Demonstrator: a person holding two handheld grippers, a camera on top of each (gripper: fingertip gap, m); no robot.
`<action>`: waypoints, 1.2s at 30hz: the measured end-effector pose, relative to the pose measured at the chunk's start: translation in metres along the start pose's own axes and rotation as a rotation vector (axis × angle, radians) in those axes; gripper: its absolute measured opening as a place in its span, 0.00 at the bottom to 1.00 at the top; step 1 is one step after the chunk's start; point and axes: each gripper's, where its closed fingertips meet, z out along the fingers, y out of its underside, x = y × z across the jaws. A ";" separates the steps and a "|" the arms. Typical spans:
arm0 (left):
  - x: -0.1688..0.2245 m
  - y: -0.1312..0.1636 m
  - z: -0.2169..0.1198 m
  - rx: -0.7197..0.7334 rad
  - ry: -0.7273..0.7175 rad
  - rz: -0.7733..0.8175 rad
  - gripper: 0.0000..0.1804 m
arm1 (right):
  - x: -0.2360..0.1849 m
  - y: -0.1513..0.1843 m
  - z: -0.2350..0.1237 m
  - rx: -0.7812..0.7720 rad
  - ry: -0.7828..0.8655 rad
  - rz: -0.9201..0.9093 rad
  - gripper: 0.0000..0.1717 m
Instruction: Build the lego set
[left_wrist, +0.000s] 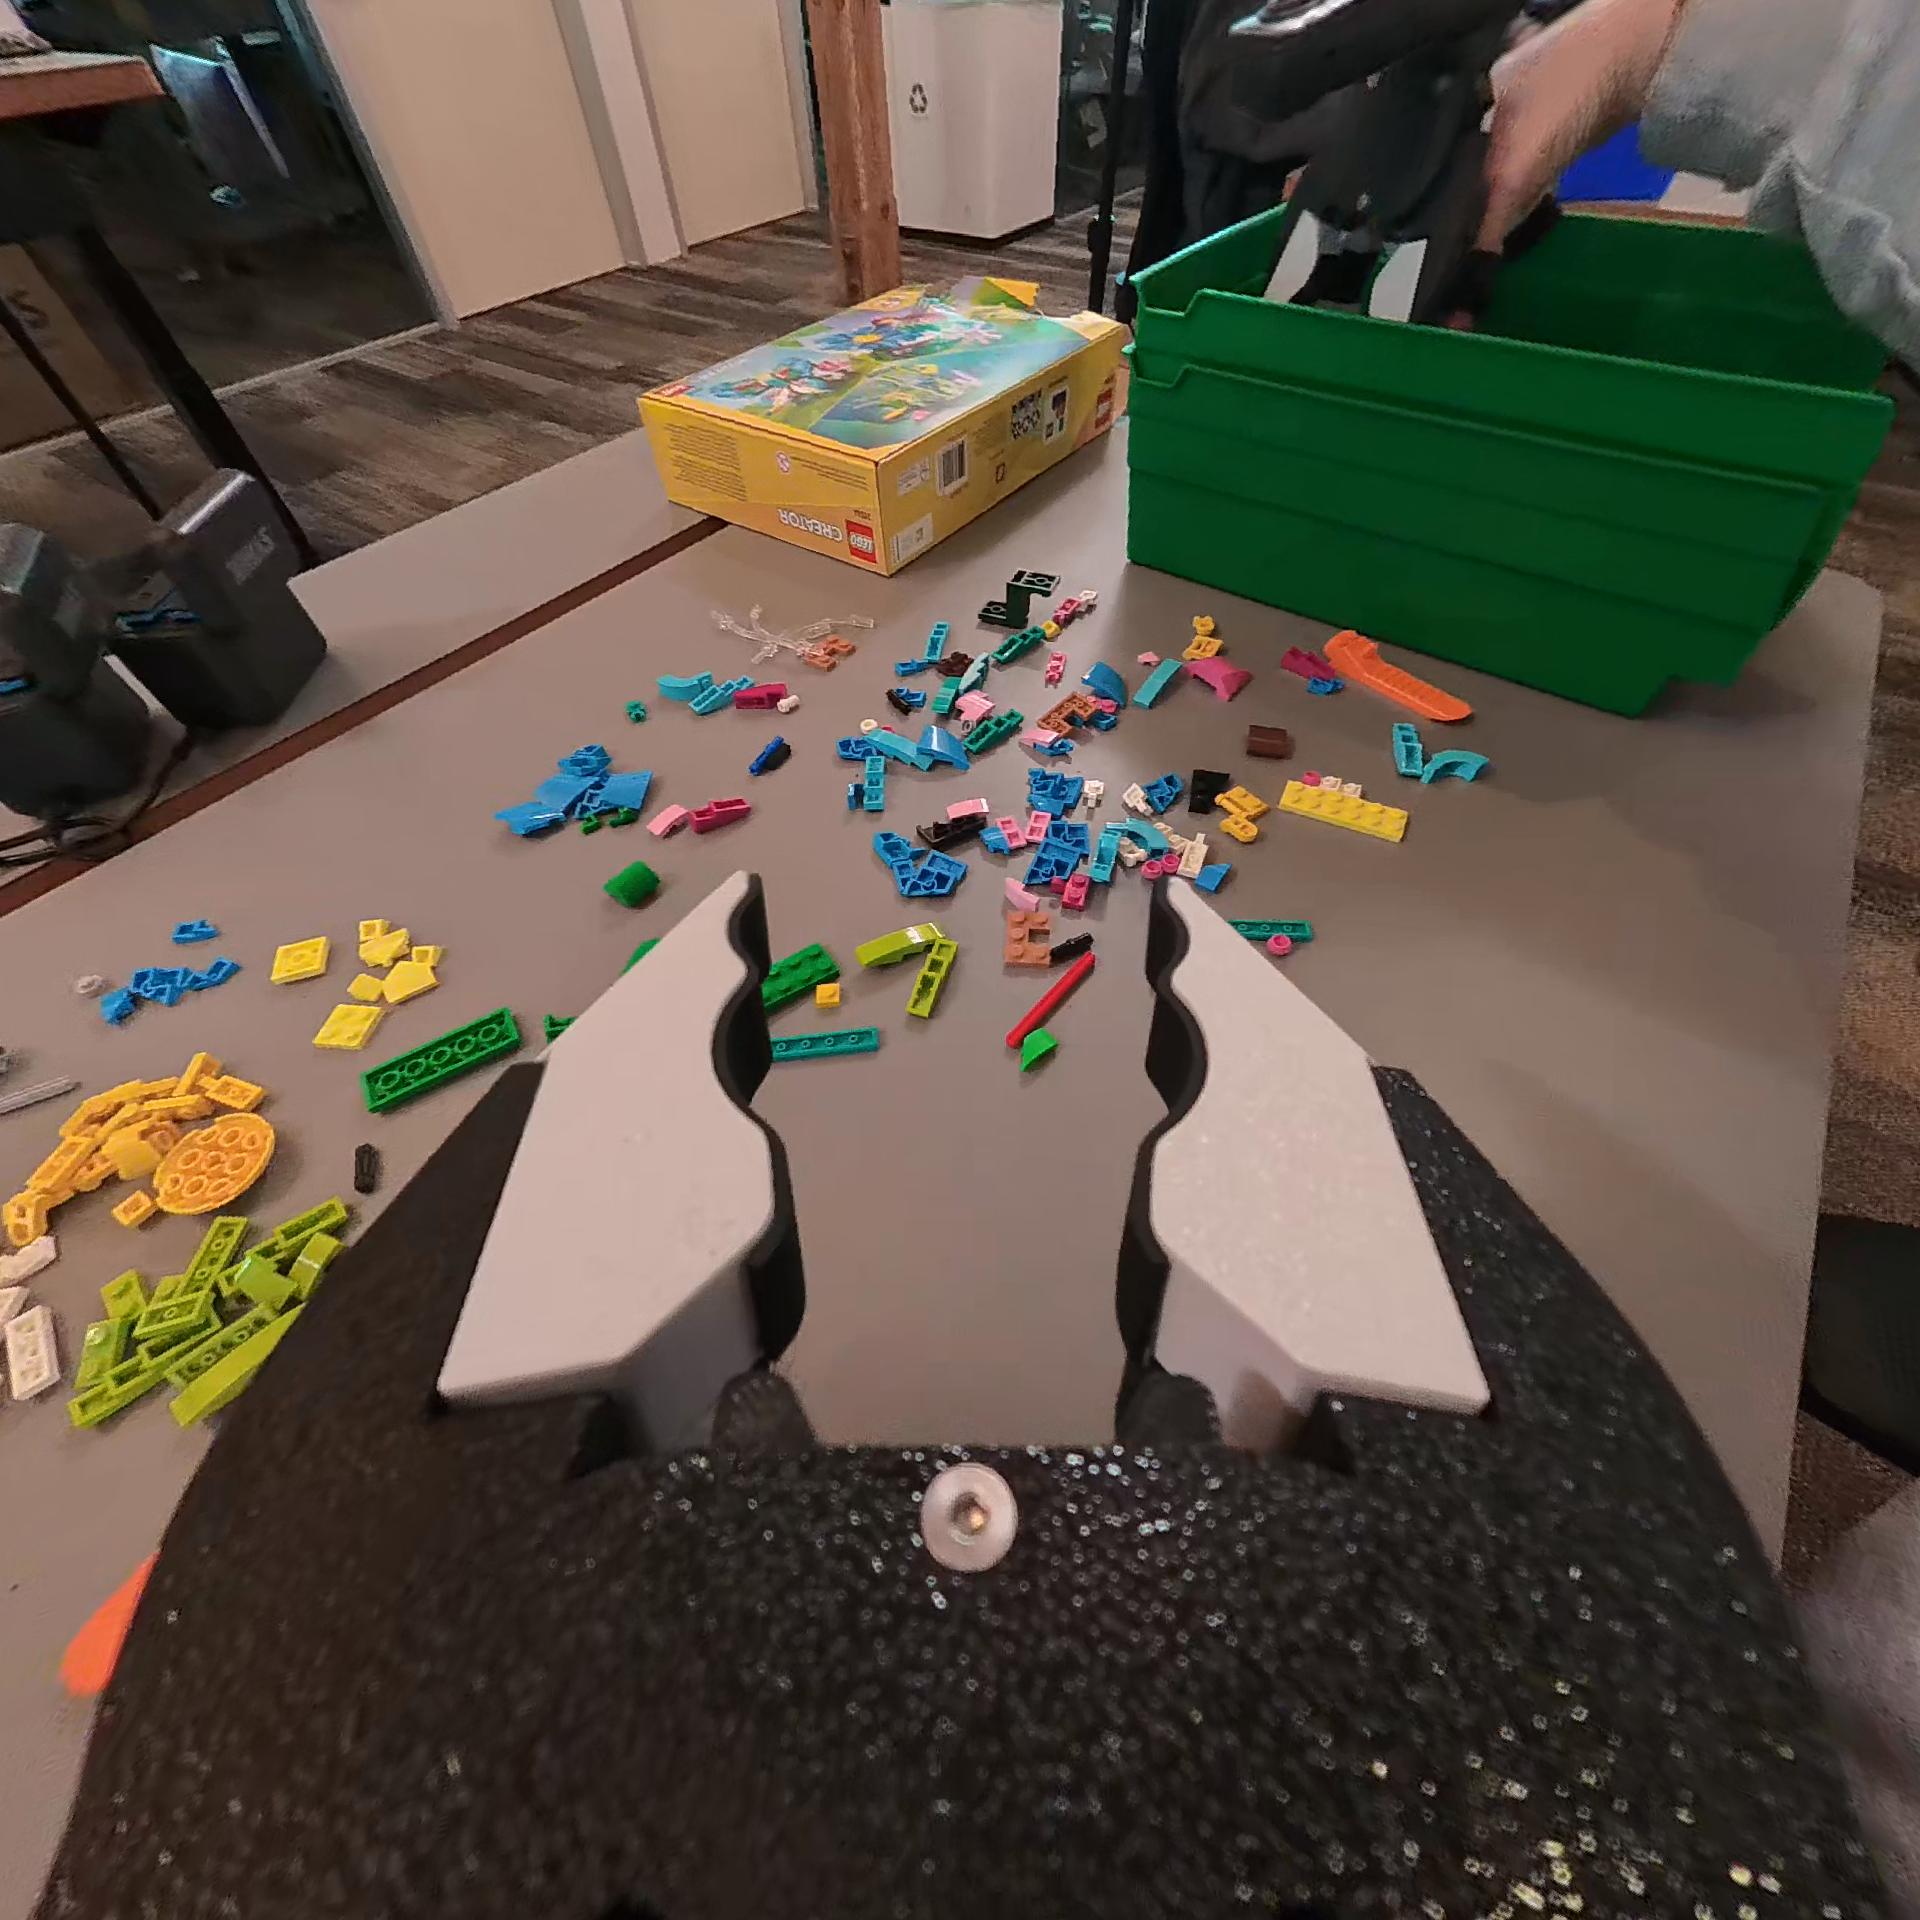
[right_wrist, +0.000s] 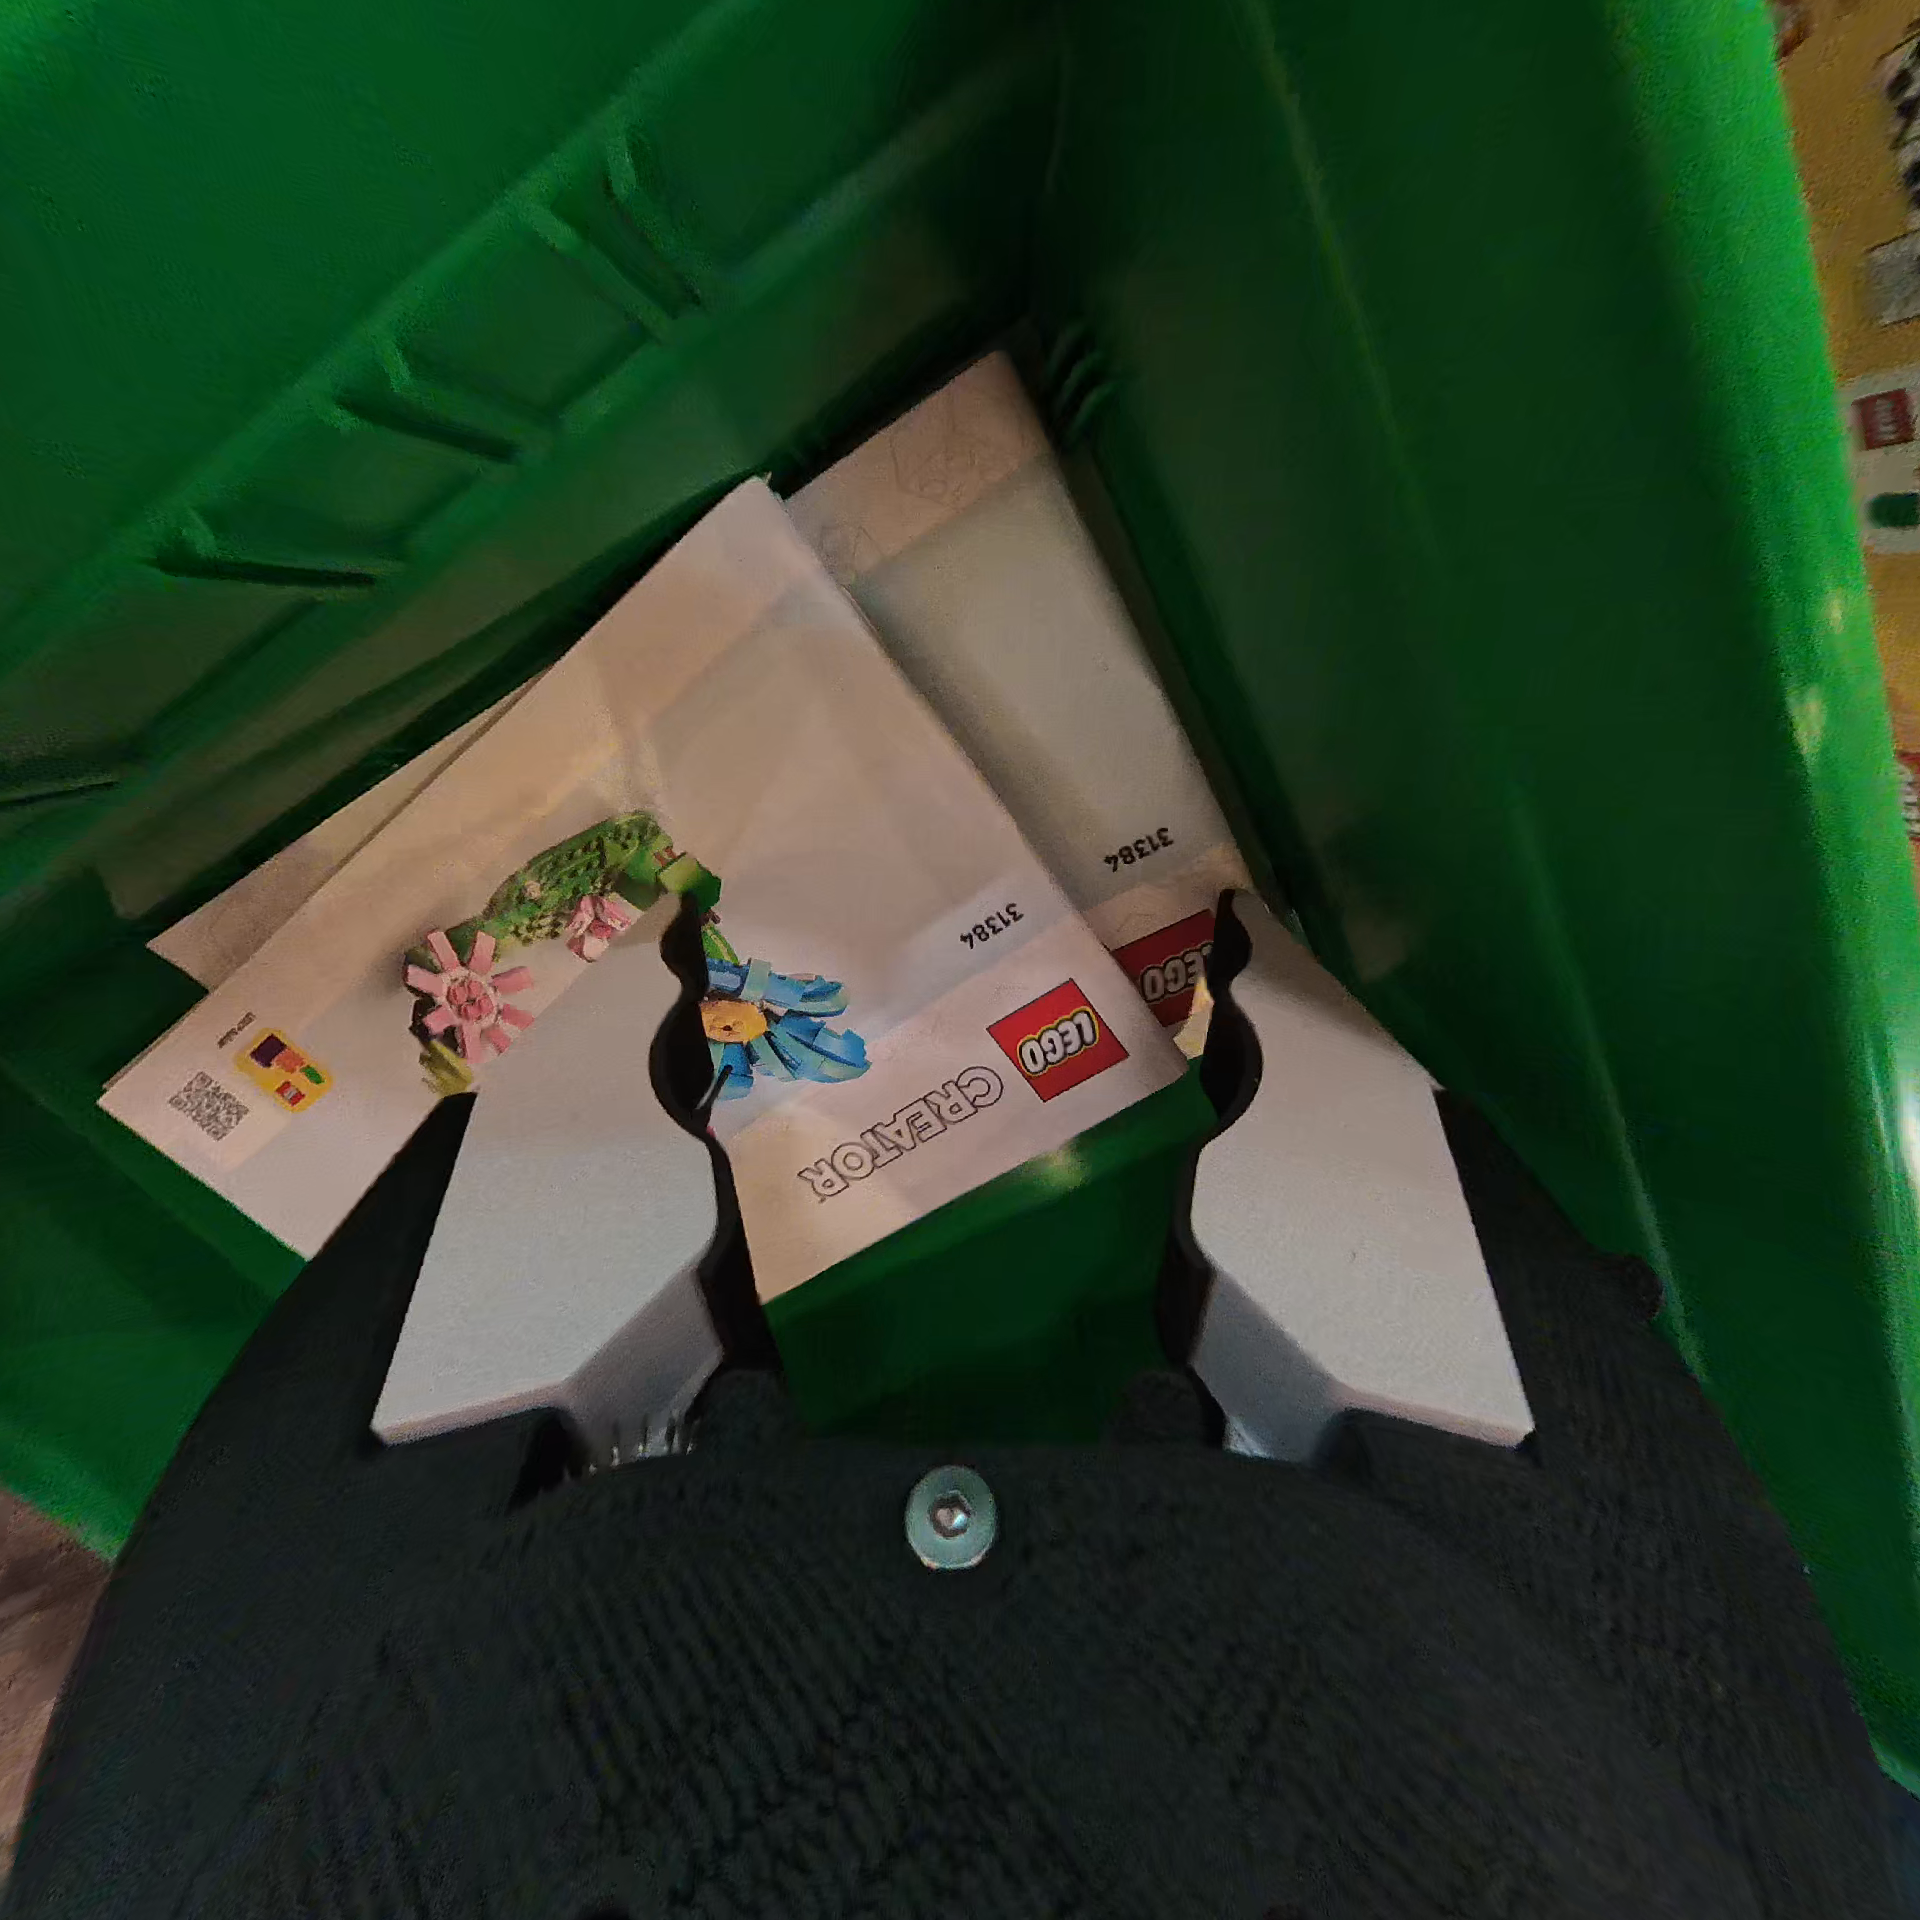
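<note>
My left gripper is open and empty, hovering over a grey table strewn with small toy bricks. Just ahead of its fingers lie a lime slope, a red bar and a teal plate. My right gripper is open inside a green bin. It sits just above a white instruction booklet with flower pictures, without gripping it. A second booklet lies under the first. The left wrist view shows the right gripper, held by a hand, reaching into the stacked green bins.
A yellow toy box lies at the back beside the bins. Sorted piles sit at the left: yellow pieces, lime pieces, a green plate and blue pieces. An orange tool lies by the bins. The gap from one gripper's tips to the other's is roughly 45 cm.
</note>
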 end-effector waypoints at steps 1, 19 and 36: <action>0.001 0.000 0.001 -0.001 0.004 0.001 0.39 | -0.002 0.003 0.000 -0.036 -0.020 0.001 0.49; 0.041 -0.027 -0.003 0.091 0.200 0.000 0.29 | -0.054 0.021 -0.077 -0.045 0.145 0.008 0.02; 0.262 -0.108 0.252 -0.329 0.758 0.485 0.27 | -0.142 0.045 -0.140 0.063 0.474 -0.041 0.01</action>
